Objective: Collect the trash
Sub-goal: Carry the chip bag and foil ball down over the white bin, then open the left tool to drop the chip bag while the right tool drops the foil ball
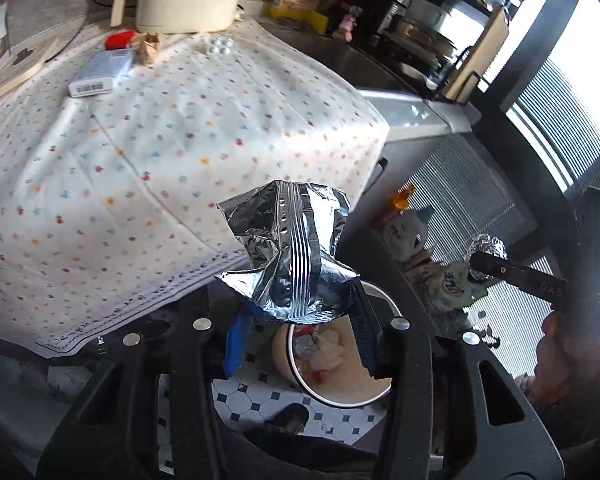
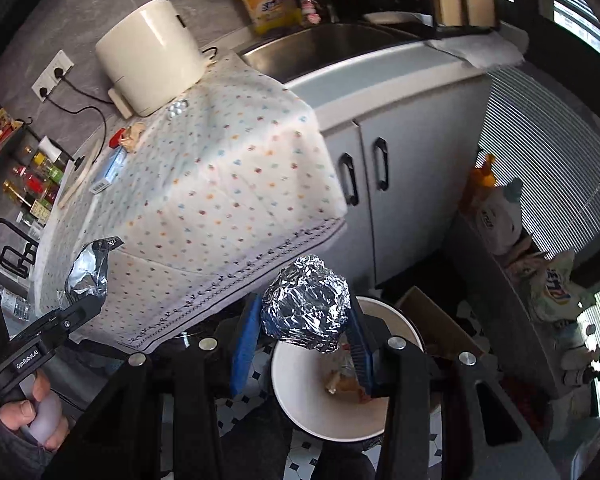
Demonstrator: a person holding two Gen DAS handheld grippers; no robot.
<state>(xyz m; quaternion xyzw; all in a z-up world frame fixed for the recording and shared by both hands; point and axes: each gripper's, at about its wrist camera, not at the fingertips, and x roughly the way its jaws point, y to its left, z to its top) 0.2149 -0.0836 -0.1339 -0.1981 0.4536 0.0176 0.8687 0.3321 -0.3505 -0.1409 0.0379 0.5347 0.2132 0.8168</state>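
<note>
I see a kitchen counter draped in a white tablecloth (image 2: 228,184) dotted with small coloured prints, its stitched hem hanging over the front edge. To its right a steel sink (image 2: 320,46) is set into the pale worktop, above white cabinet doors (image 2: 400,184) with black handles. A grey wall carries a socket, and the floor (image 1: 256,396) is white tile with dark diamond insets. On the cloth stands a cream appliance (image 2: 150,60), with a yellow detergent jug (image 2: 266,0) behind the sink and a blue-and-white box (image 1: 100,74) lying flat near the cloth's far side.

Below both tools sits a round white bin (image 2: 340,380) with scraps already in it. My left gripper (image 1: 296,336) is clamped on a crumpled silver snack bag (image 1: 288,252), held over the bin's rim. My right gripper (image 2: 304,340) pinches a foil ball (image 2: 306,300) between its blue pads (image 2: 244,344), directly above the bin's opening.
</note>
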